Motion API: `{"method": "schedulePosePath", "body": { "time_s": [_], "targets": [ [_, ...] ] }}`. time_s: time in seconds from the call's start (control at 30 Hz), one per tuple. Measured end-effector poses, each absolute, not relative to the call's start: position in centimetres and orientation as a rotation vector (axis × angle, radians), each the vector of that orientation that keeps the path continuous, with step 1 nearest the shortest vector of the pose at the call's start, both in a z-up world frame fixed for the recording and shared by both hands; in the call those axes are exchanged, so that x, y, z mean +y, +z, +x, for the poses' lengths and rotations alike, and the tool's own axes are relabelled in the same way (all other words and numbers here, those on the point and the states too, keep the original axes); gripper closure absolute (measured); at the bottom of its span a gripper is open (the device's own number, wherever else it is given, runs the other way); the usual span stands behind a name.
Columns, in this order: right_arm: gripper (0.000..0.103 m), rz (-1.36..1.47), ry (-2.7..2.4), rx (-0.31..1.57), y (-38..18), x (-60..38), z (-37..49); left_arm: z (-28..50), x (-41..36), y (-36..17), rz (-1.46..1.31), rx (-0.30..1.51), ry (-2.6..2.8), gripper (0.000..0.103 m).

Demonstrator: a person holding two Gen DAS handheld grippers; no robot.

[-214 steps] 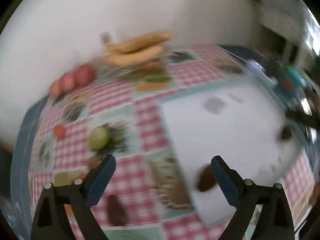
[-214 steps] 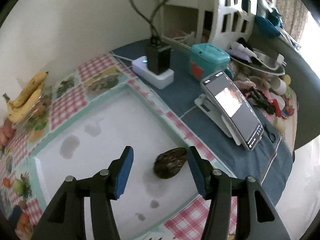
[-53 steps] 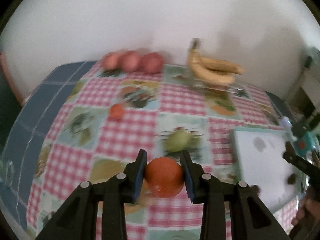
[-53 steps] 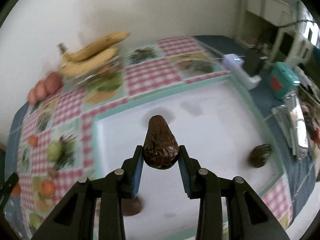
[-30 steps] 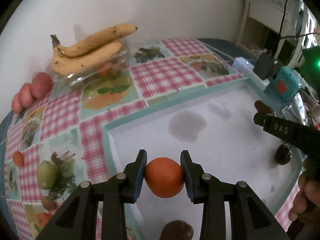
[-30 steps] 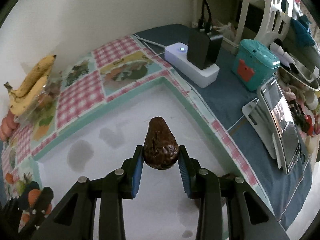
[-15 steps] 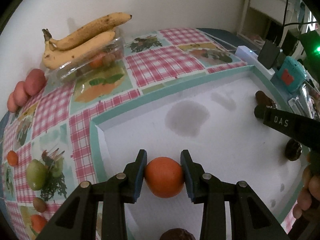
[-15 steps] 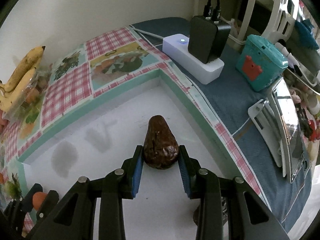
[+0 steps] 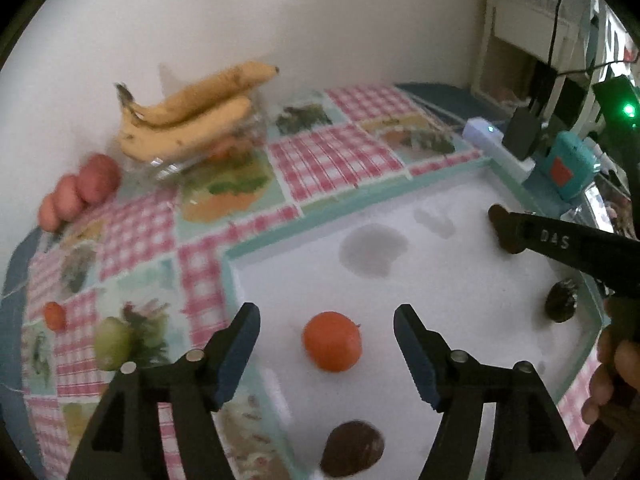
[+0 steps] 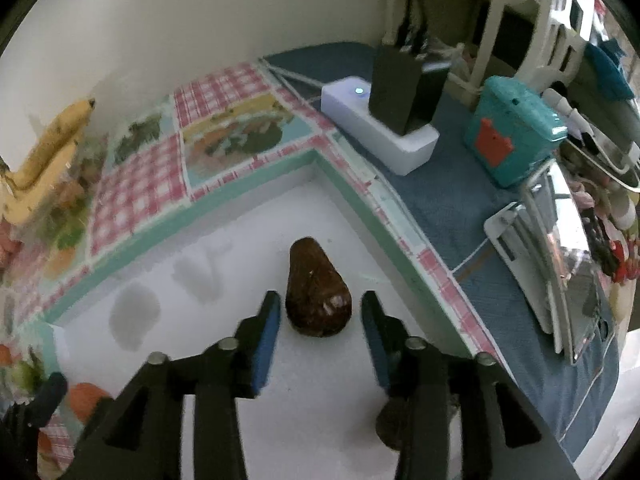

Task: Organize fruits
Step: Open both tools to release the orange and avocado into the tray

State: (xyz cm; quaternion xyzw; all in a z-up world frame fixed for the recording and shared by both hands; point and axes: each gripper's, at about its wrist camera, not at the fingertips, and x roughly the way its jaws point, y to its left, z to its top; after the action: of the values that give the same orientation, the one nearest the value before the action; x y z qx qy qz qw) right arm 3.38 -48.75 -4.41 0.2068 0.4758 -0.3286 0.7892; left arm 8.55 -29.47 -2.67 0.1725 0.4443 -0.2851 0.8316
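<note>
Both grippers letting go of fruit on the white tray

The left gripper (image 9: 326, 334) was opening, pads clear of the orange (image 9: 332, 341) resting on the white tray (image 9: 440, 280); the right gripper (image 10: 318, 320) was opening around the dark avocado (image 10: 318, 294) lying near the tray's corner

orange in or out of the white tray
In. The orange sits on the white tray floor, inside the teal rim, between the opening left gripper jaws, touching neither pad.

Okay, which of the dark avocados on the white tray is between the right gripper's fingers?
The pear-shaped avocado near the tray's far corner, between the opening right gripper; pads clear of it.
</note>
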Motion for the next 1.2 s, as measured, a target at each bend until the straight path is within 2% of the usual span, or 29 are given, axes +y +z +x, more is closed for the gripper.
{"method": "schedulePosePath", "body": {
  "time_s": [0.13, 0.23, 0.3, 0.33, 0.37, 0.57, 0.6, 0.63, 0.67, 1.2],
  "targets": [
    [0.052, 0.436, -0.702, 0.978, -1.8, -47.5, 2.3, 8.7, -26.4, -0.7, 0.355, 0.917, -0.528, 0.006],
    [0.051, 0.423, -0.684, 0.962, -0.6, -46.0, 1.9, 9.3, -22.8, 0.2, 0.308, 0.922, -0.445, 0.000],
    [0.043, 0.409, -0.673, 0.961, -0.3, -44.8, 1.7, 9.8, -20.2, 0.7, 0.276, 0.907, -0.384, 0.000],
    [0.033, 0.407, -0.670, 0.957, -0.1, -44.2, 1.5, 10.0, -18.7, 0.9, 0.261, 0.895, -0.346, 0.000],
    [0.028, 0.406, -0.665, 0.953, -0.1, -43.4, 1.4, 10.2, -17.5, 1.1, 0.249, 0.889, -0.320, 0.000],
    [0.026, 0.343, -0.606, 0.980, -0.7, -39.4, 1.4, 10.5, -10.1, 1.1, 0.203, 0.893, -0.181, 0.000],
    [0.022, 0.337, -0.595, 0.981, -0.8, -38.8, 1.4, 10.4, -9.3, 1.0, 0.198, 0.890, -0.165, 0.000],
    [0.011, 0.335, -0.585, 0.983, -0.9, -38.2, 1.4, 10.3, -8.2, 0.9, 0.189, 0.889, -0.149, 0.000],
    [0.007, 0.335, -0.569, 0.981, -1.0, -37.4, 1.3, 10.3, -7.2, 0.8, 0.180, 0.891, -0.136, 0.000],
    [0.007, 0.237, -0.446, 0.927, -0.4, -29.3, 1.5, 12.3, 2.3, -0.5, -0.014, 0.964, 0.033, 0.000]
  ]
}}
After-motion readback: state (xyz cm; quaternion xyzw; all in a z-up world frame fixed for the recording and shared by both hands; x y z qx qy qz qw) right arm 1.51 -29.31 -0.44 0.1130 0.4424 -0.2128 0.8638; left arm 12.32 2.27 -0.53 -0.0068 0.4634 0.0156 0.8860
